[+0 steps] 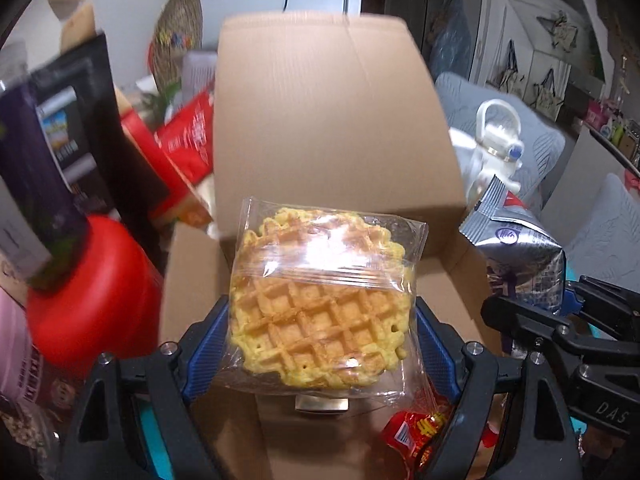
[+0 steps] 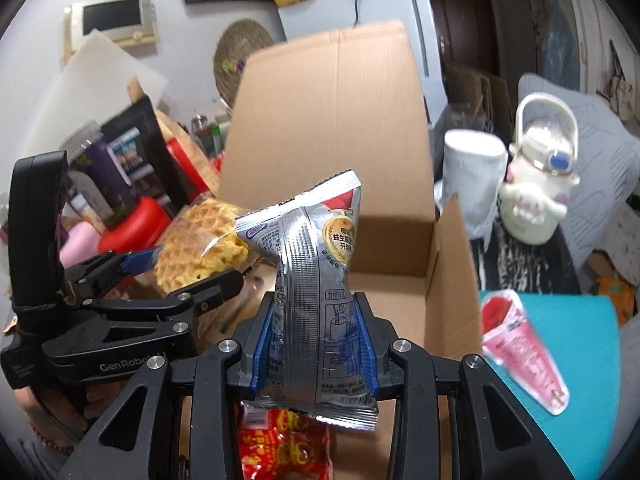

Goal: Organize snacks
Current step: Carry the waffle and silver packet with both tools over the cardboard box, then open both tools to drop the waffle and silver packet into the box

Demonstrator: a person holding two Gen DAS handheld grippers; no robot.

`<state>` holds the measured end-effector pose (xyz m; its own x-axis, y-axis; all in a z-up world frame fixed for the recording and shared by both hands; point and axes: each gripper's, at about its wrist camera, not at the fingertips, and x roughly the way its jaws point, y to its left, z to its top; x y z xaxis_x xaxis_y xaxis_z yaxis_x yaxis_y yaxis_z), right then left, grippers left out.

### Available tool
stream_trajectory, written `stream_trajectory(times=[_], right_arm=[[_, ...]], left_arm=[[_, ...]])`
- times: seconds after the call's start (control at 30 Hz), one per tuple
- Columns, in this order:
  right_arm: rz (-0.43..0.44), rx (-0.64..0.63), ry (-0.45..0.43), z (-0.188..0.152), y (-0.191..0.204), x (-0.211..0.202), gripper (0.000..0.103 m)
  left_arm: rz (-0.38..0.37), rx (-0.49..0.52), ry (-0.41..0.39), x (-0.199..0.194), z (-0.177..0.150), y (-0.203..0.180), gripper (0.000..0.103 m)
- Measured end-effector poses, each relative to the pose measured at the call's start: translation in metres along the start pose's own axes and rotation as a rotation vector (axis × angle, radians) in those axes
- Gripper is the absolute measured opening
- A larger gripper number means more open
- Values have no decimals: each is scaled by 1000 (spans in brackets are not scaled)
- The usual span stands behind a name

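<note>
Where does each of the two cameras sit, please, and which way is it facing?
Left wrist: on the left gripper, facing down into the cardboard box; its fingers clamp a wrapped waffle; the right gripper shows at right.
Right wrist: on the right gripper, facing the same box; its fingers clamp a silver packet; the left gripper and a hand show at left.
Shared: box, waffle, silver packet, red packet.

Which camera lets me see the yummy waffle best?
The left wrist view: the wrapped waffle fills the middle, flat toward the camera, grid clear. The right wrist view shows the waffle only small, edge-on at the left, partly hidden by the silver packet.
</note>
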<state>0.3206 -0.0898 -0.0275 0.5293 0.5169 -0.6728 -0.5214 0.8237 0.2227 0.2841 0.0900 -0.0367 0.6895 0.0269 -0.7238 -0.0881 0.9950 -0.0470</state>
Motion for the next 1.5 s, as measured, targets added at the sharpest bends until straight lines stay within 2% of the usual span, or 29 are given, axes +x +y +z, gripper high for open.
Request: stream_trajectory(times=[0.17,0.33,0.47,0.7,0.83,1.03,1.23,1.5], right_arm=[[5,45,62,-4,-8,22,36],[29,73,93,-5,-13,28,37],[31,74,114,-5,-12,31,38],[11,68,119,-7,-13,28,40],[-26,46,105,-5,-9,22,40],[-32,57,75,-1,-6,4,40],[-58,29,36,8,5,-24,40],[-70,-16,-43,17,27,-72,40]], left_arm=[[64,57,26,12,-3,-9,85],[54,69,65,17,-6,-13,88],[60,79,131,30,-6,-15,88],[76,103,128,26,-6,-17,88],[86,99,108,19,-6,-20,88],[79,87,33,-7,-1,-22,88],[72,64,-2,-31,6,-20,88],[59,62,-93,-89,15,-21,88]])
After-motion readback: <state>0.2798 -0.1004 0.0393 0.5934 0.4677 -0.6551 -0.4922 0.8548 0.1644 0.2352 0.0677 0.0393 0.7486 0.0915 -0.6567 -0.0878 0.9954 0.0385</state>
